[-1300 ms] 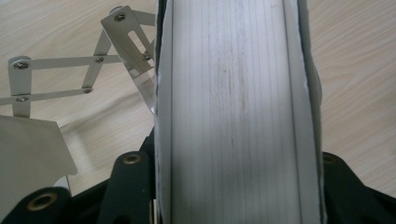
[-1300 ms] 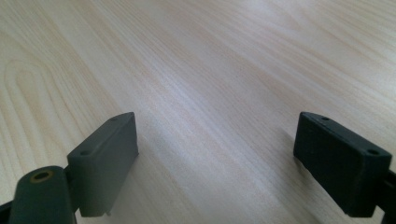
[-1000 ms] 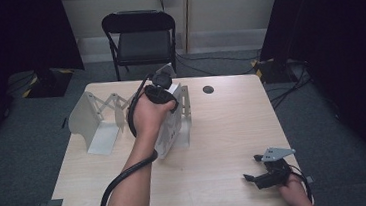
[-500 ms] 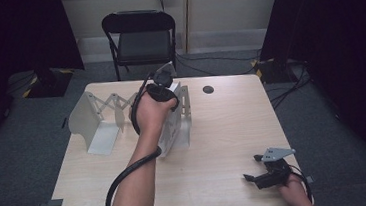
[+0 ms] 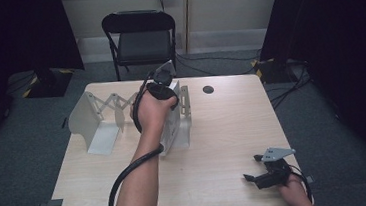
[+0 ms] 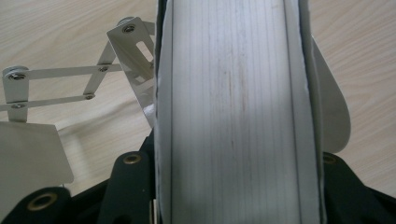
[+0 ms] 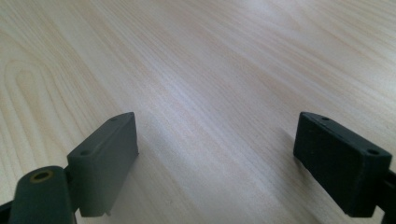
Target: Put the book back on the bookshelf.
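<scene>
A thick white book (image 5: 174, 126) stands upright on the table at the right end of a white metal expanding book rack (image 5: 94, 122). My left gripper (image 5: 162, 86) comes down on the book's top edge from above, with the hand wrapped round it. In the left gripper view the book's page edge (image 6: 233, 93) runs up between the black jaws, and my left gripper (image 6: 231, 161) is shut on it, with the rack's scissor links (image 6: 56, 88) to the left. My right gripper (image 5: 251, 168) rests near the table's front right corner; my right gripper (image 7: 217, 140) is open over bare wood.
The pale wooden table (image 5: 233, 128) has a round black cable hole (image 5: 208, 89) at its back. A black folding chair (image 5: 140, 36) stands behind the table. Dark curtains hang on both sides, and cables lie on the floor at the right.
The left forearm has swung slightly to the right. Both grippers and the book stay where they were.
</scene>
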### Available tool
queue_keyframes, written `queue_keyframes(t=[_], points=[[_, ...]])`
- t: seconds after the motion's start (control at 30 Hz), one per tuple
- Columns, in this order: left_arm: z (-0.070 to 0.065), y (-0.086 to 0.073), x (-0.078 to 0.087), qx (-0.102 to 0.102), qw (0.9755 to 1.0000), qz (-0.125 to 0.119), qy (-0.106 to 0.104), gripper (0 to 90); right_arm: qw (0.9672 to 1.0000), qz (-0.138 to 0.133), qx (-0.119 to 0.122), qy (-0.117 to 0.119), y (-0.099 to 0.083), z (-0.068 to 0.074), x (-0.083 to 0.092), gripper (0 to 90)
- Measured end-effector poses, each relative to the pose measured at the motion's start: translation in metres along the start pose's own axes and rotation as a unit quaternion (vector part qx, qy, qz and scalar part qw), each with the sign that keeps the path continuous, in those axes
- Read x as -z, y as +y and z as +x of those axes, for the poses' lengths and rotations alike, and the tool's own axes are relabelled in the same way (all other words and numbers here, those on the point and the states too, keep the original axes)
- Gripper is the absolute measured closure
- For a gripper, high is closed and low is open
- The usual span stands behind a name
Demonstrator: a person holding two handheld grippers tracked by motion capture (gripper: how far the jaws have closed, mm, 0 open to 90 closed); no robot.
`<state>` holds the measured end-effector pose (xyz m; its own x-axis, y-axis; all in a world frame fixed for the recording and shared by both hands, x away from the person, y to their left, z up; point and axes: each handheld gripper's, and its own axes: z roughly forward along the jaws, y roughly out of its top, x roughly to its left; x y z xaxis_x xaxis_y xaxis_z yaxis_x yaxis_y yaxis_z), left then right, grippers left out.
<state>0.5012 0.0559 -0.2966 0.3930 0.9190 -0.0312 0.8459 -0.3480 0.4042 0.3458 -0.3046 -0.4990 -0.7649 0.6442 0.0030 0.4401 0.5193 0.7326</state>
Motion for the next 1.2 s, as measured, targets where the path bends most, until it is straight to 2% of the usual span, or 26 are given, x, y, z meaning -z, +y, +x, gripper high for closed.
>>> queue_keyframes(t=[0.13,0.27,0.37,0.4,0.53,0.77,0.8,1.2], points=[[0.000,0.002,0.000,0.002,1.0000,0.000,0.001,53.3,1.0000,0.000,0.000,0.000,0.000,0.000,0.000,13.2],[0.000,0.002,-0.001,0.012,0.9999,-0.003,0.002,53.2,1.0000,0.000,0.000,0.000,0.000,0.000,0.000,13.2],[0.001,0.003,-0.002,0.009,1.0000,-0.003,0.003,53.2,1.0000,0.000,0.000,0.000,0.000,0.000,0.000,13.2],[0.000,0.004,-0.003,0.015,0.9999,-0.003,0.004,53.3,1.0000,0.000,0.000,0.000,0.000,0.000,0.000,13.2],[-0.001,0.005,-0.005,0.008,0.9999,-0.004,0.009,53.2,1.0000,0.000,0.000,0.000,0.000,0.000,0.000,13.2],[-0.004,0.007,-0.009,0.018,0.9997,-0.006,0.013,53.2,1.0000,0.000,0.000,0.000,0.000,0.000,0.000,13.2],[-0.005,0.007,-0.010,0.029,0.9995,-0.006,0.013,53.2,1.0000,0.000,0.000,0.000,0.000,0.000,0.000,13.2],[-0.010,0.012,-0.013,0.038,0.9990,-0.008,0.024,53.2,1.0000,0.000,0.000,0.000,0.000,0.000,0.000,13.2]])
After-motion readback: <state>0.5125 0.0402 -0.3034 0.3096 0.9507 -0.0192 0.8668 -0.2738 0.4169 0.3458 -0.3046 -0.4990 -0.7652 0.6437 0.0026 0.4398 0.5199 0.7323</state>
